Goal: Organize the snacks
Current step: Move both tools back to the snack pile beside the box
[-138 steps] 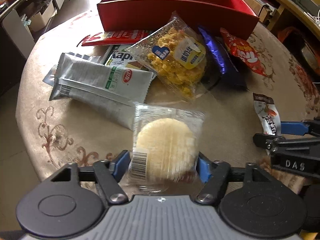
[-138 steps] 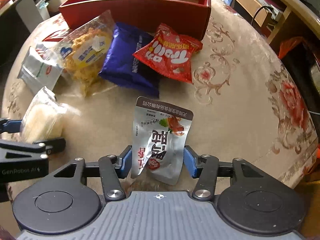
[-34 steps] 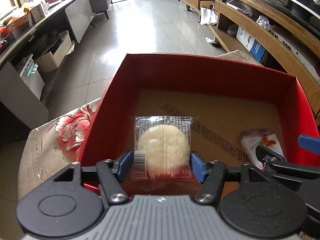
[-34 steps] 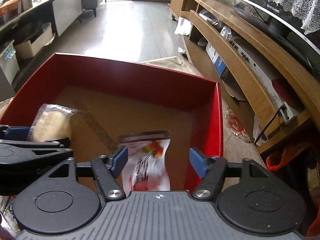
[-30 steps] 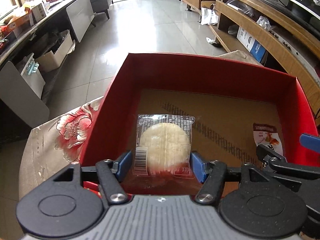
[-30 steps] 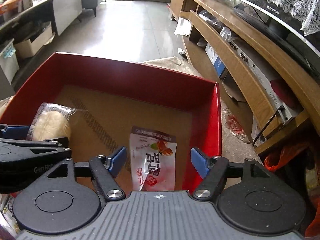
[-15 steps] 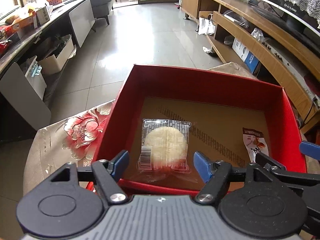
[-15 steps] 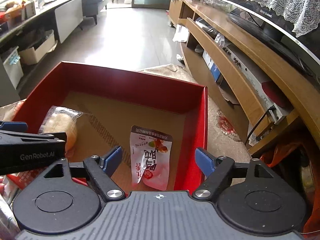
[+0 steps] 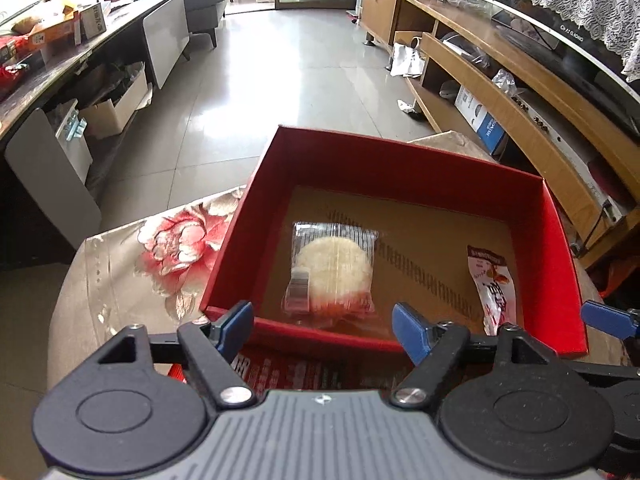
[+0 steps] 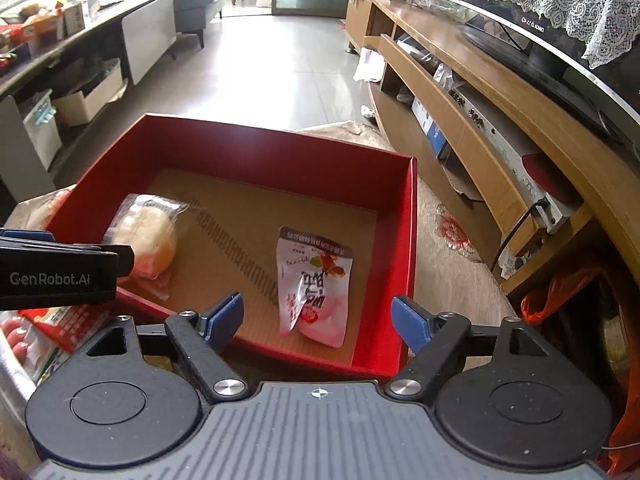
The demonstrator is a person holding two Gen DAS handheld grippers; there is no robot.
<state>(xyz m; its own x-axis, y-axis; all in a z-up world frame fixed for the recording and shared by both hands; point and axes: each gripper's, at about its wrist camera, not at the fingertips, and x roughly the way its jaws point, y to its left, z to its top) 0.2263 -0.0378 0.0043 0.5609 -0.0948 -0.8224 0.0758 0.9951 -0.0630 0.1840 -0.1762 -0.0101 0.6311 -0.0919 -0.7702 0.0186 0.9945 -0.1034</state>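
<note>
Wrapped cake [image 9: 334, 270] and pouch [image 10: 314, 284] flat in red box [image 10: 256, 156]

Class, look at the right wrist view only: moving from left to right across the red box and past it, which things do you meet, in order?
Left gripper → round cake in clear wrap → white and pink snack pouch → right wall of the red box → flowered tablecloth → wooden TV cabinet.

"GenRobot.AI" stands in white on the left hand-held gripper [image 10: 64, 276].
</note>
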